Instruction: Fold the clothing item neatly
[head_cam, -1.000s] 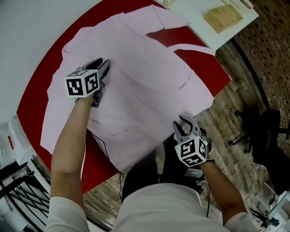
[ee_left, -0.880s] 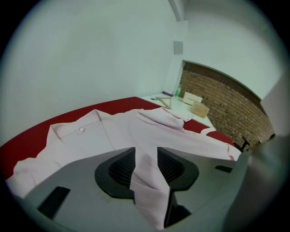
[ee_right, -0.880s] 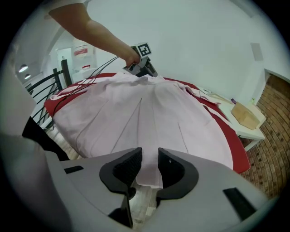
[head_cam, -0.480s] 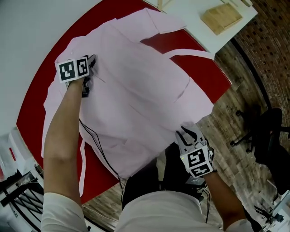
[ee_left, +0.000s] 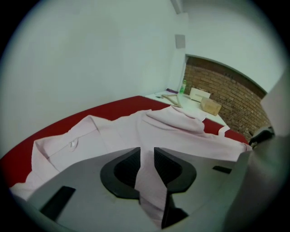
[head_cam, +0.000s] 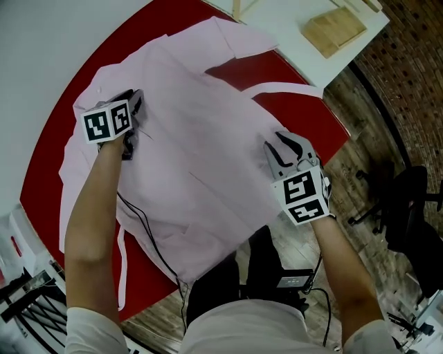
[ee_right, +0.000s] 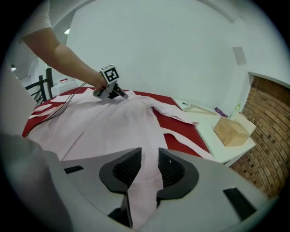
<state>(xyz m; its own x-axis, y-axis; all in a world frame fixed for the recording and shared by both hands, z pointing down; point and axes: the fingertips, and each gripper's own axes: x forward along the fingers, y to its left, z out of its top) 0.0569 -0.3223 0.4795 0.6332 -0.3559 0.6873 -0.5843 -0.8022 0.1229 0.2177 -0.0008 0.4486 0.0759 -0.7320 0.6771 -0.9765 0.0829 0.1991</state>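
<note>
A pale pink shirt (head_cam: 201,138) lies spread over the round red table (head_cam: 304,104). My left gripper (head_cam: 136,104) sits on its left part, near the collar end. Its jaws have just been closing, and a ridge of pink cloth (ee_left: 147,181) runs pinched between them in the left gripper view (ee_left: 147,154). My right gripper (head_cam: 280,146) hovers over the shirt's right side, shut on a fold of its hem, which hangs between the jaws (ee_right: 149,156). One sleeve (head_cam: 287,88) trails toward the far right. The right gripper view also shows the left gripper (ee_right: 120,94).
A white side table (head_cam: 291,17) carrying a wooden block (head_cam: 337,29) stands past the red table's far right edge. A black office chair (head_cam: 408,200) is on the wooden floor at right. Black cables (head_cam: 149,235) run across the shirt's near left part.
My right gripper has swung from the table's near edge up over the shirt, carrying the hem with it. My left gripper slid left toward the collar and bunched cloth between its jaws.
</note>
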